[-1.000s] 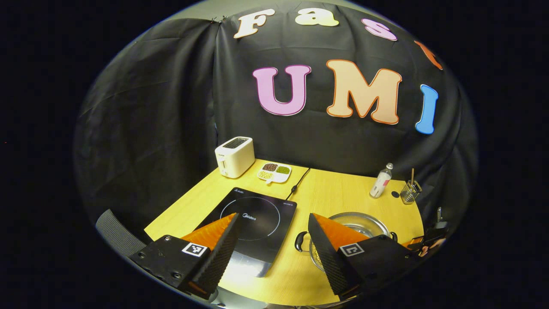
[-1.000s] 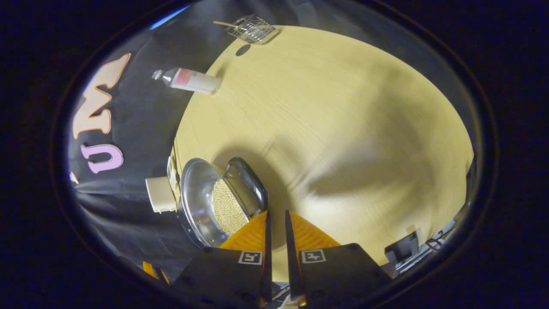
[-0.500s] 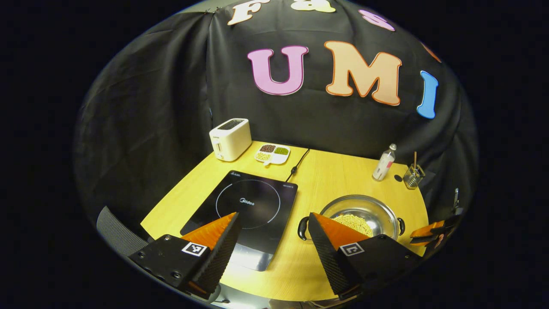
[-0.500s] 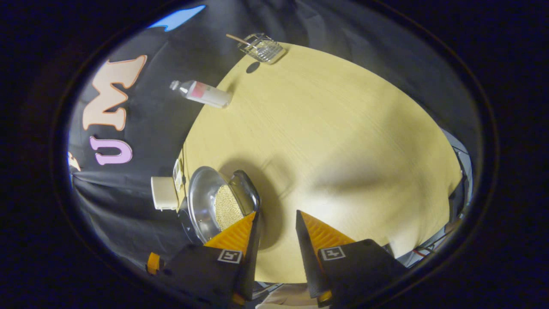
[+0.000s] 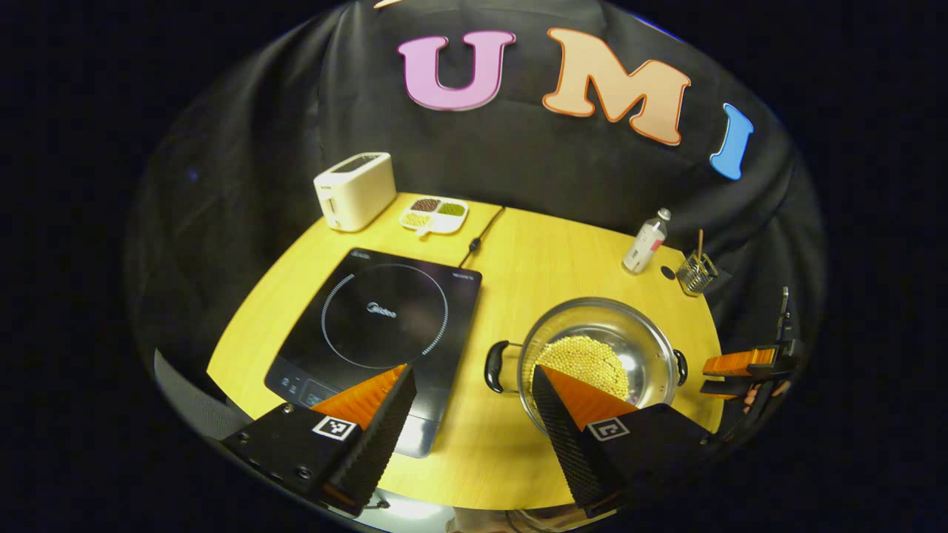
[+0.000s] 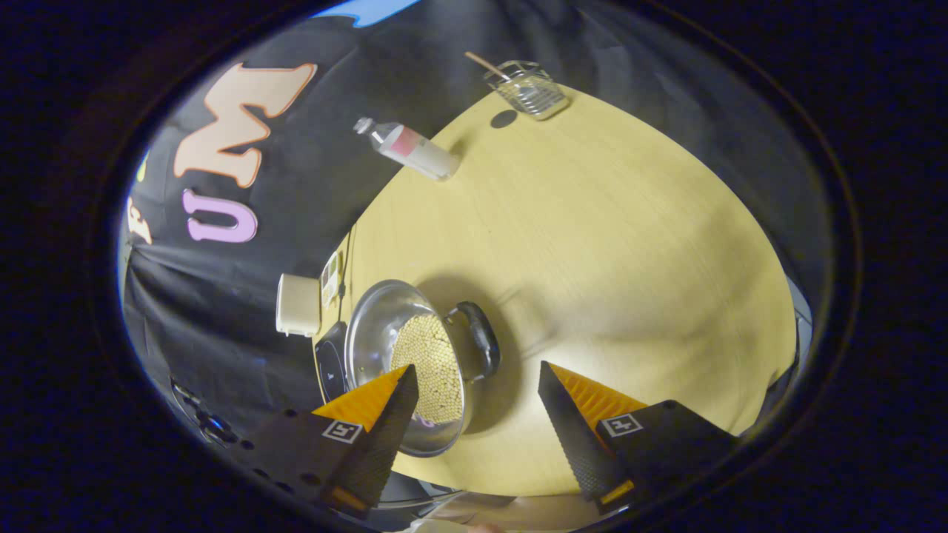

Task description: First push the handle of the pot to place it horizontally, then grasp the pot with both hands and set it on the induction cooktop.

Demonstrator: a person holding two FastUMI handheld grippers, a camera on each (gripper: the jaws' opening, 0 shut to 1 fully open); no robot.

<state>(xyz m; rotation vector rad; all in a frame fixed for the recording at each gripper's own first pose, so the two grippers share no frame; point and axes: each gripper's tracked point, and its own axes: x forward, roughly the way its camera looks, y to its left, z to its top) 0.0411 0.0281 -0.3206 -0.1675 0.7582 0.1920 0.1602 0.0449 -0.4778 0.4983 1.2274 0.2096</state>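
A steel pot (image 5: 643,348) holding yellow beans (image 5: 585,354) stands on the wooden table, right of the black induction cooktop (image 5: 385,314). Its two black side handles (image 5: 494,366) point left and right in the left gripper view. My left gripper (image 5: 470,376) is open above the table's near edge, between cooktop and pot, holding nothing. My right gripper (image 6: 478,370) is open too, and the pot's near handle (image 6: 480,337) lies just ahead of the gap between its fingers. In the left gripper view the right gripper (image 5: 740,366) hovers beside the pot's right handle.
At the back of the table (image 5: 563,259) stand a white toaster (image 5: 354,190) and a divided dish (image 5: 433,213). The cooktop's cord (image 5: 481,233) runs to the rear edge. A small bottle (image 5: 644,240) and a wire holder (image 5: 696,270) stand at the back right.
My right gripper went from shut to wide open and swung toward the pot's handle. The left gripper rose and tilted down, so cooktop and pot show more fully.
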